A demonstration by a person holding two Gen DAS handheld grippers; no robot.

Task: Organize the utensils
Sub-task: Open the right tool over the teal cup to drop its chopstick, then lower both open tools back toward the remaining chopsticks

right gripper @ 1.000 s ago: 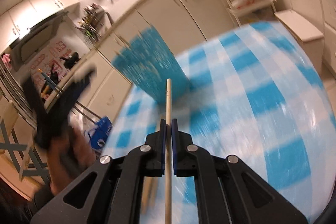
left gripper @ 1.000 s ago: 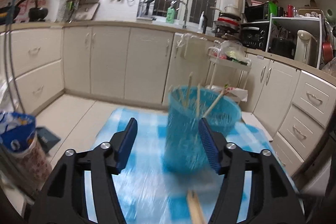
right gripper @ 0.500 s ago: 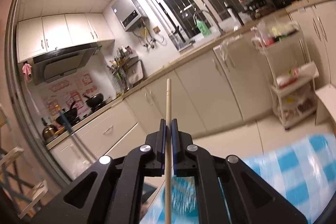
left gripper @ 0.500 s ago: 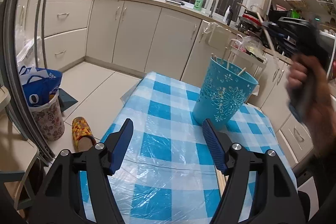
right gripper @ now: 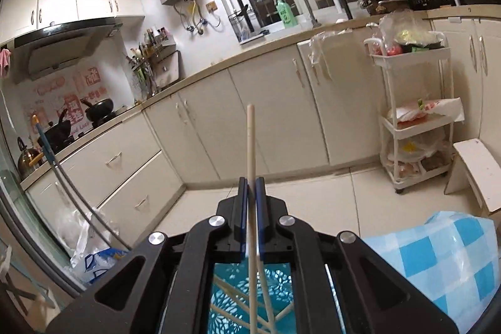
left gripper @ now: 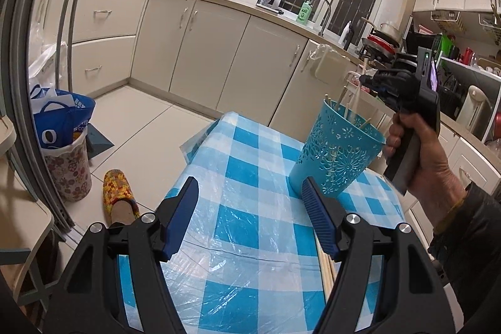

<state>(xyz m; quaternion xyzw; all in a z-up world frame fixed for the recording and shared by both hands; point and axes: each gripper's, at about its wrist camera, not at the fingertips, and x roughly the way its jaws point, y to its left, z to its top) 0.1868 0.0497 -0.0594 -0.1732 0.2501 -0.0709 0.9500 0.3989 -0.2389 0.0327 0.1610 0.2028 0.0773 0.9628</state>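
A: Where's the holder (left gripper: 336, 152)?
B: On the table (left gripper: 250, 171), far right side, chopsticks (left gripper: 347, 107) standing in it. More chopsticks (left gripper: 325, 271) lie flat at the near edge.
A: And the floor?
B: Slipper (left gripper: 120, 196) left of the table, bags (left gripper: 62, 127) further left. Cabinets (left gripper: 219, 52) behind, trolley (right gripper: 416, 115) against them.

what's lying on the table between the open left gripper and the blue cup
Nothing stands there: the left wrist view shows only bare checked tablecloth between the left gripper and the blue cup. Loose chopsticks lie lower, by its right finger.
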